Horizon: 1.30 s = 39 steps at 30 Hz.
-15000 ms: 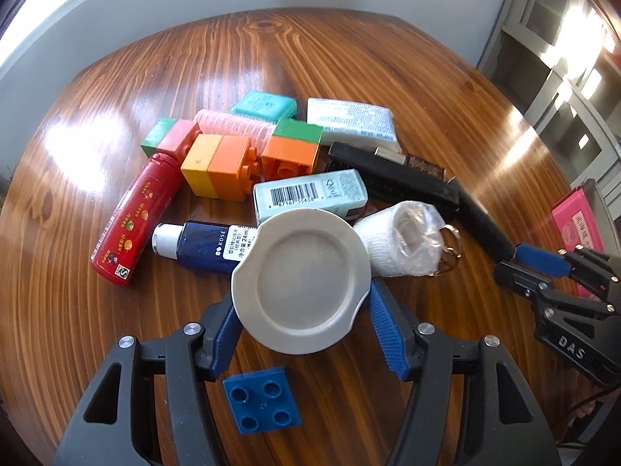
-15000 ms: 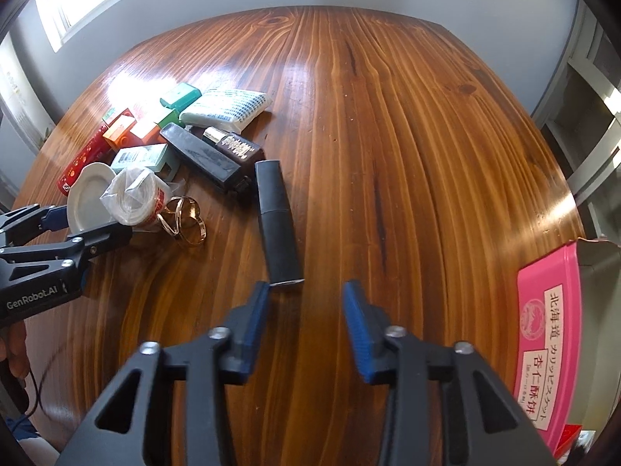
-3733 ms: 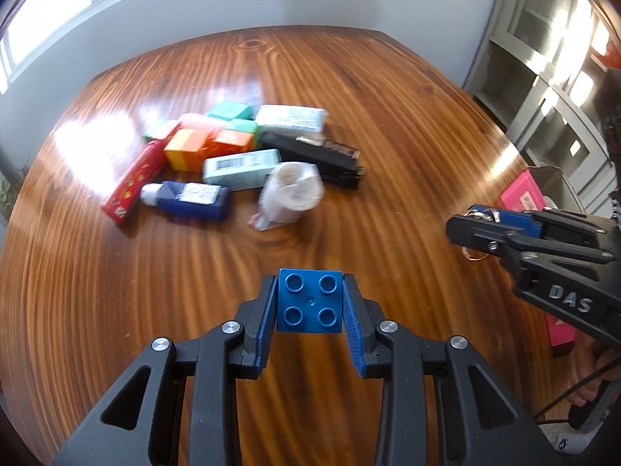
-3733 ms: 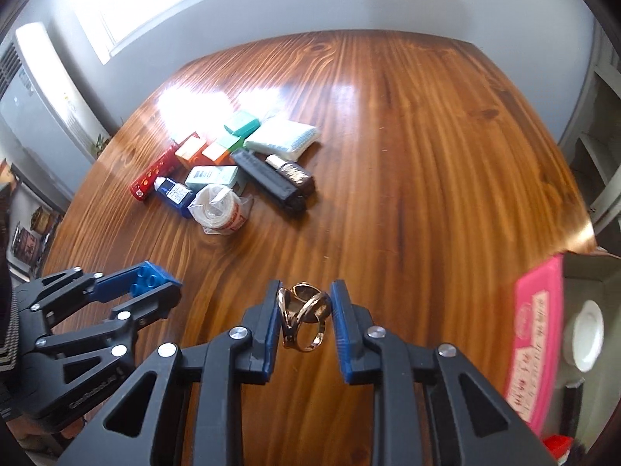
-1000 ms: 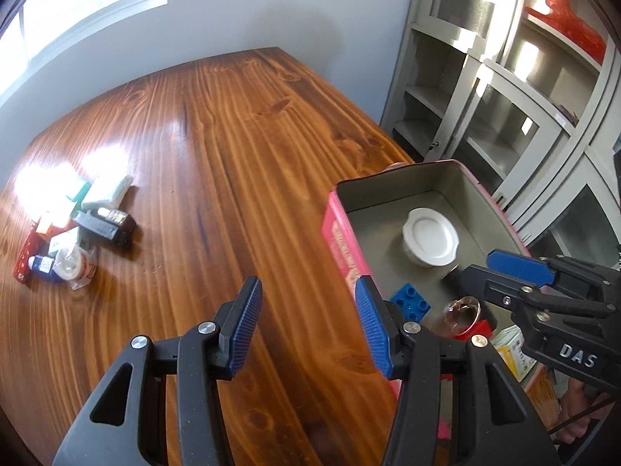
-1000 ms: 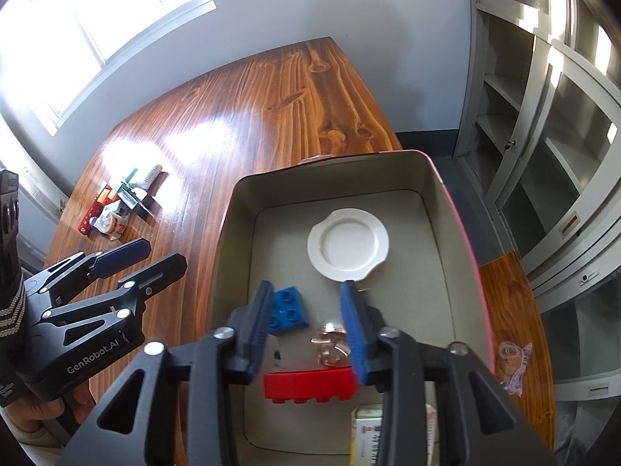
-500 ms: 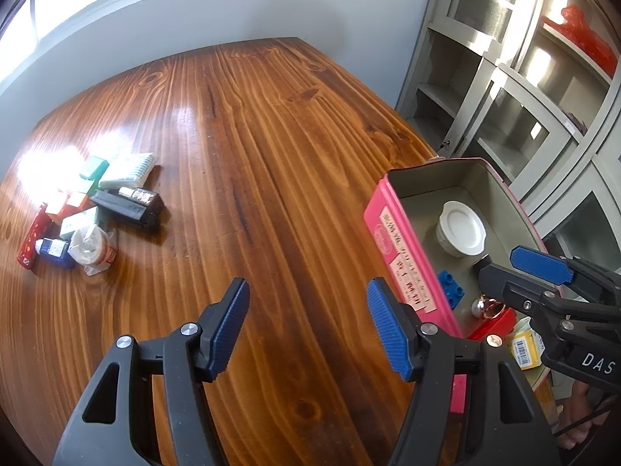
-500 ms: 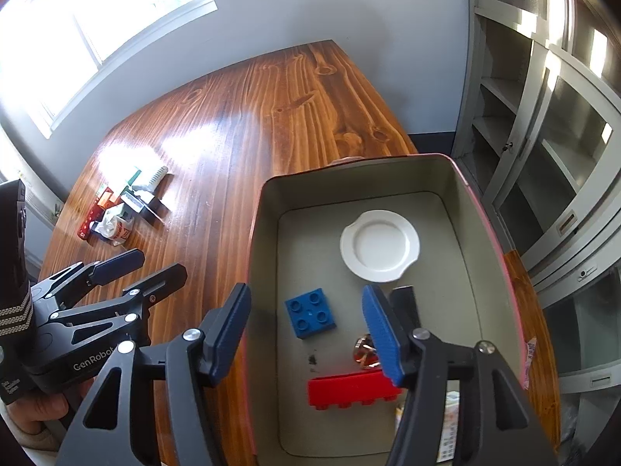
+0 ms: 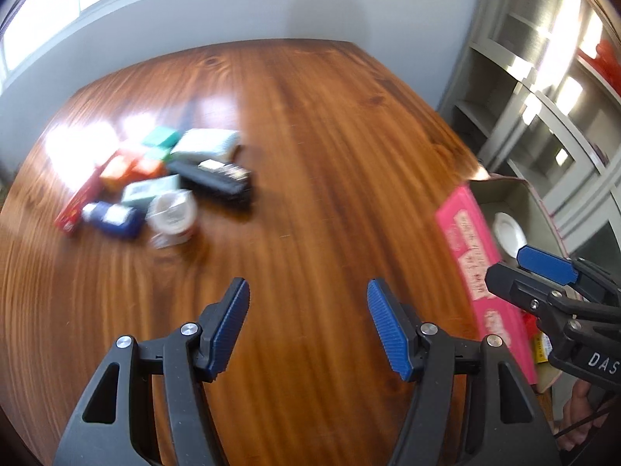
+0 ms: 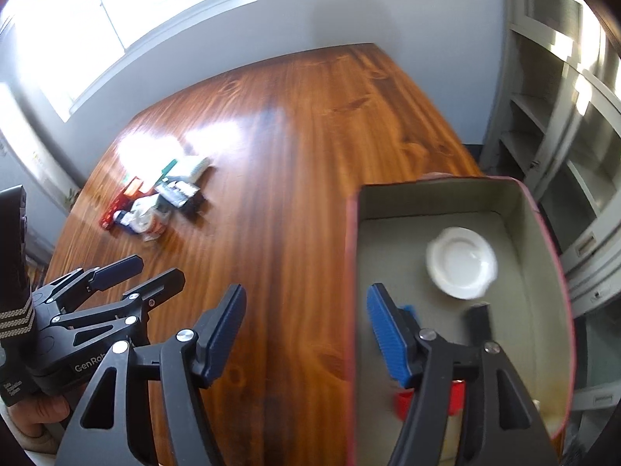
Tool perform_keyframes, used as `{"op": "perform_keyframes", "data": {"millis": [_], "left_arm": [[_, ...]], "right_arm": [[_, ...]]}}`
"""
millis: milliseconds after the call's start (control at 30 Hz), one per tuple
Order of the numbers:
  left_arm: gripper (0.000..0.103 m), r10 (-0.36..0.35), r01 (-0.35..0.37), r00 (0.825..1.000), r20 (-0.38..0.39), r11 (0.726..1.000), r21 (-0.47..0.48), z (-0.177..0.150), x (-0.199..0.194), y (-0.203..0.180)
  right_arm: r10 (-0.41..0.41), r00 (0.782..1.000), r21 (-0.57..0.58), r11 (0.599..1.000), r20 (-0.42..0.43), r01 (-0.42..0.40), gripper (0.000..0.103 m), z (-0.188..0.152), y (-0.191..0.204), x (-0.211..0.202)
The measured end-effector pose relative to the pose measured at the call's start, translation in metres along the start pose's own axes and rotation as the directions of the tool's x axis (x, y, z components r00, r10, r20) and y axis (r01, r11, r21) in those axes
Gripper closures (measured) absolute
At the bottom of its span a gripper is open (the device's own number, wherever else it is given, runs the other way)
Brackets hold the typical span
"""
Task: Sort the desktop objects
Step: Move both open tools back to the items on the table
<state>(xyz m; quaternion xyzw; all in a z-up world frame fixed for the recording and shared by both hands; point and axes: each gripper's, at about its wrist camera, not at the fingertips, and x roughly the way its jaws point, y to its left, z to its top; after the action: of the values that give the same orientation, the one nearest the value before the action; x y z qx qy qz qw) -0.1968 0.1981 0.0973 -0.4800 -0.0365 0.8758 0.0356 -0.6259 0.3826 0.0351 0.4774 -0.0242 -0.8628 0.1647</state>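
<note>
Trouble most likely at the pile (image 9: 155, 186): things left to sort sit huddled and touching on the far left of the tabletop (image 9: 310, 136), well apart from the pink box (image 10: 351, 272) at the right end; hard to tell whether on the wood or just past it.

Left claw (image 9: 306, 287): wide, jaws just been opening, nothing between the pads, aimed down at bare wood. Right claw (image 10: 306, 291): likewise wide and empty, jaws just been opening, straddling the left wall of the box, one finger over the tabletop and the other over the inside. Already in the box: white plate (image 10: 462, 262), blue brick (image 10: 409, 310), red brick (image 10: 399, 404), all partly hidden or blurred.

Probable slips, judged from this:
- clipping the box wall with the inner finger on the way out, shifting the box;
- reaching into the tight pile and knocking neighbours, sending the wrapped roll (image 9: 172, 211) rolling;
- pinching two touching things at once;
- crossing both claws on one reach.
</note>
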Motion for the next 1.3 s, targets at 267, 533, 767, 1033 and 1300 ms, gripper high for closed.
{"op": "perform_keyframes", "data": {"millis": [267,533,767,1033,1300], "left_arm": [[0.036,0.063,-0.064,0.998,-0.016,0.991,-0.117,-0.004,-0.002,0.064],[0.036,0.11,-0.116,0.993,-0.046,0.975,-0.189,-0.006,0.0,0.119],[0.036,0.11,-0.121,0.992,-0.059,0.957,-0.265,0.011,0.007,0.165],[0.036,0.088,-0.09,0.996,-0.023,0.961,-0.262,0.044,0.028,0.181],[0.036,0.055,-0.075,0.996,-0.07,0.94,-0.332,0.06,0.065,0.201]], "right_arm": [[0.056,0.998,-0.071,0.996,-0.039,-0.059,0.034,0.007,0.047,0.026],[0.095,0.992,-0.075,0.992,-0.083,-0.102,0.034,0.009,0.08,0.053],[0.111,0.985,-0.075,0.99,-0.132,-0.121,0.034,0.005,0.108,0.077],[0.073,0.983,-0.045,0.996,-0.168,-0.082,0.034,0.003,0.115,0.093],[0.039,0.98,-0.026,0.999,-0.193,-0.045,0.033,0.004,0.119,0.104]]}}
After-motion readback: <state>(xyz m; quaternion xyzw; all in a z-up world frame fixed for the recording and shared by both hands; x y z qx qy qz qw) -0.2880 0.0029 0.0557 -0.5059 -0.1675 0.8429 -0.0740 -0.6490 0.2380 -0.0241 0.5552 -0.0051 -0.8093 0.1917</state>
